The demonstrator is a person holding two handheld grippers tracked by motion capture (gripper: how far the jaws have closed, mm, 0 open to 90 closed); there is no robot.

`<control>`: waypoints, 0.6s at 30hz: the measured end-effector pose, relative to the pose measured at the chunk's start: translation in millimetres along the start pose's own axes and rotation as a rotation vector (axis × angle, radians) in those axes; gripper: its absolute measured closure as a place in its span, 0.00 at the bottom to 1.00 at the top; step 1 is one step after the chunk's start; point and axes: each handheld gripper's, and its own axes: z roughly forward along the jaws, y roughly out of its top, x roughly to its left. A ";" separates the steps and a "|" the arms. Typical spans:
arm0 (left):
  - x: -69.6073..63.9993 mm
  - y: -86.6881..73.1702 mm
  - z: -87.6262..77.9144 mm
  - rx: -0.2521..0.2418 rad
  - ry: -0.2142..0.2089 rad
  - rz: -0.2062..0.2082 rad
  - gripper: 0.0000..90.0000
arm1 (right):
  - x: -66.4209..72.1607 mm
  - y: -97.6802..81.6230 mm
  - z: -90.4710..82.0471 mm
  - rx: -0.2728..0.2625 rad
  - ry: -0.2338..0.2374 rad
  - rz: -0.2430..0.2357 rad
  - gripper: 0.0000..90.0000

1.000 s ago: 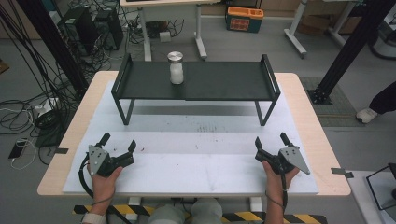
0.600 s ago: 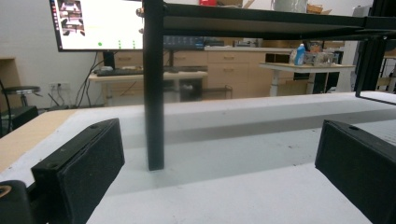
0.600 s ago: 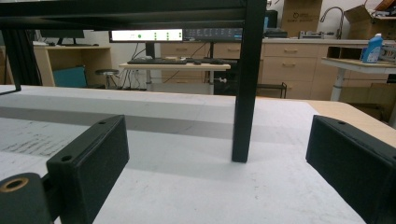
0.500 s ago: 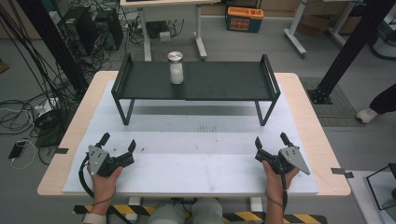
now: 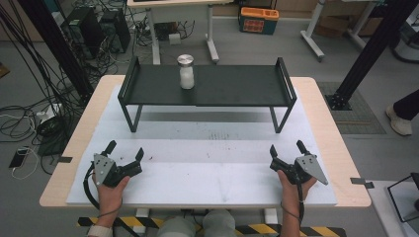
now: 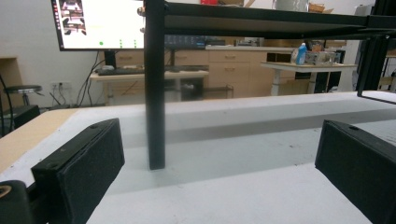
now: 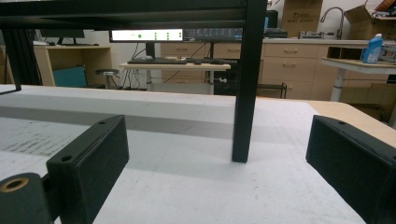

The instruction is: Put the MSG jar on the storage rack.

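A wooden table (image 5: 64, 163) carries a white board (image 5: 207, 173) across most of its top. At the far edge of the board stands a black metal shelf (image 5: 232, 86) on 4 thin legs, with raised end rails at its left and right ends. On the shelf's top, left of its middle and near its far edge, a small glass jar (image 5: 186, 72) with a silver lid stands upright; it holds something white.

The left gripper (image 5: 124, 159) rests near the near-left corner of the board, held in the person's left hand (image 5: 109, 190), its 2 jaws spread wide with nothing between them. The right gripper (image 5: 286, 155) rests near the near-right corner, held in the right hand (image 5: 291, 185), its jaws likewise wide apart and empty. Both grippers sit well apart from the shelf and from the jar.

In the left gripper view, the 2 black jaws frame a shelf leg (image 6: 155, 88) standing on the board. In the right gripper view, another shelf leg (image 7: 247, 84) stands between the jaws, farther off. A computer monitor (image 6: 100, 23) shows on a desk in the room behind.
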 end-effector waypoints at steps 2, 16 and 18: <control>-0.1 0.0 0.0 0.000 0.000 0.000 0.02 | -0.1 0.1 0.0 0.000 0.000 0.000 0.07; -0.4 0.0 0.0 0.000 0.002 0.000 0.02 | -0.2 -0.6 -0.3 -0.004 0.000 0.004 0.07; -0.5 0.1 0.0 0.001 0.003 0.000 0.02 | -0.2 -0.7 -0.3 -0.004 0.000 0.004 0.07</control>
